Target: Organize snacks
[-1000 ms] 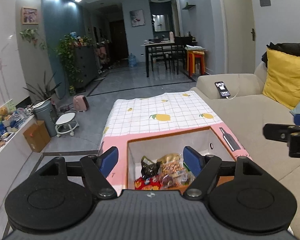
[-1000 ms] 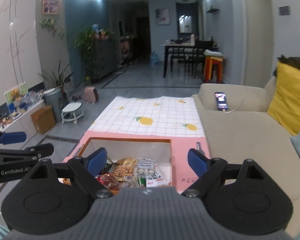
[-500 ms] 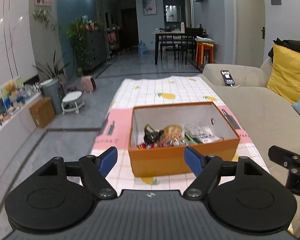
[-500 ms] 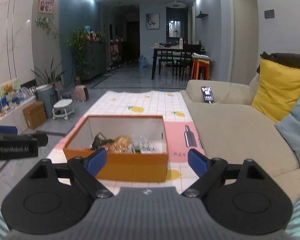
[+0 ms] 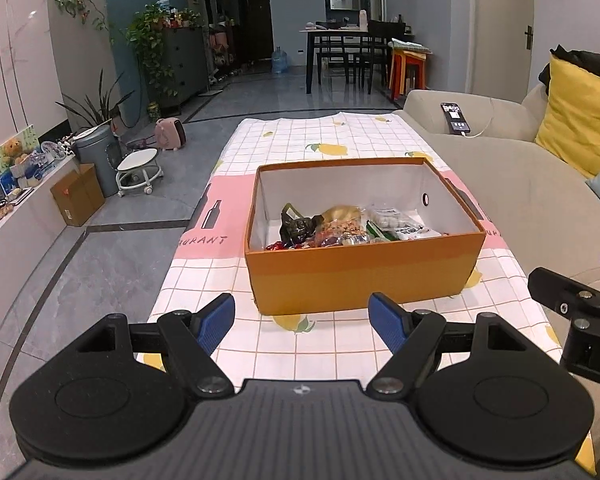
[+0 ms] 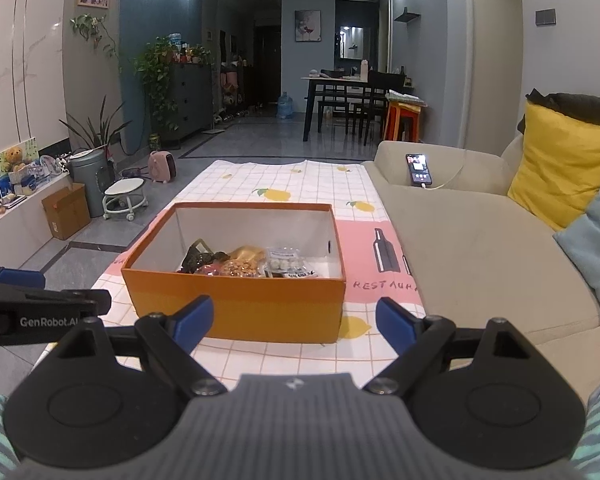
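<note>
Both claws, left claw (image 5: 301, 317) and right claw (image 6: 295, 317), hang released short of the orange box (image 5: 360, 274), snacks (image 5: 348, 229) gathered inside, seemingly sorted.

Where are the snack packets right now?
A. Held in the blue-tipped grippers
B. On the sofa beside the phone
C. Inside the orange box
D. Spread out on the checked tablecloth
C: the snack packets lie in a pile inside the open orange box, while the left gripper and the right gripper are both open and empty.
</note>
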Demonstrator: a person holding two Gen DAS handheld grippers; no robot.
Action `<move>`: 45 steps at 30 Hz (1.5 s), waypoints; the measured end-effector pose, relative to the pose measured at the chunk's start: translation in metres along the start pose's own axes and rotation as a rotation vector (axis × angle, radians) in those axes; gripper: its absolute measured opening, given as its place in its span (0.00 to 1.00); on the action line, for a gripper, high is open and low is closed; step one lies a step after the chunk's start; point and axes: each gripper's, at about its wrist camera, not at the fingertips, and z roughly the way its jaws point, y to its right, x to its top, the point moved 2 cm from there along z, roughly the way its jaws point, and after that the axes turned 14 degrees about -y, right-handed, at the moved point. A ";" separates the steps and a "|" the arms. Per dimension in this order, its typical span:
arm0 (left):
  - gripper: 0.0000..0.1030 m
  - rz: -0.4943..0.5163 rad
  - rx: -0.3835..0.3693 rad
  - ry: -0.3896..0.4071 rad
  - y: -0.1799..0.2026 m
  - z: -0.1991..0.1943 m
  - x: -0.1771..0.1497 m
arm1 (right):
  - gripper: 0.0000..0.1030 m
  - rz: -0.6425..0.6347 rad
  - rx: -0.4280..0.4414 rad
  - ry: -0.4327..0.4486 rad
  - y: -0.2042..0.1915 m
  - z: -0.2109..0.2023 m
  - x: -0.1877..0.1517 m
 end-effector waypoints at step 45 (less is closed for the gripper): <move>0.87 -0.023 -0.007 -0.010 0.001 -0.005 0.003 | 0.83 -0.037 -0.006 0.006 -0.007 -0.002 -0.002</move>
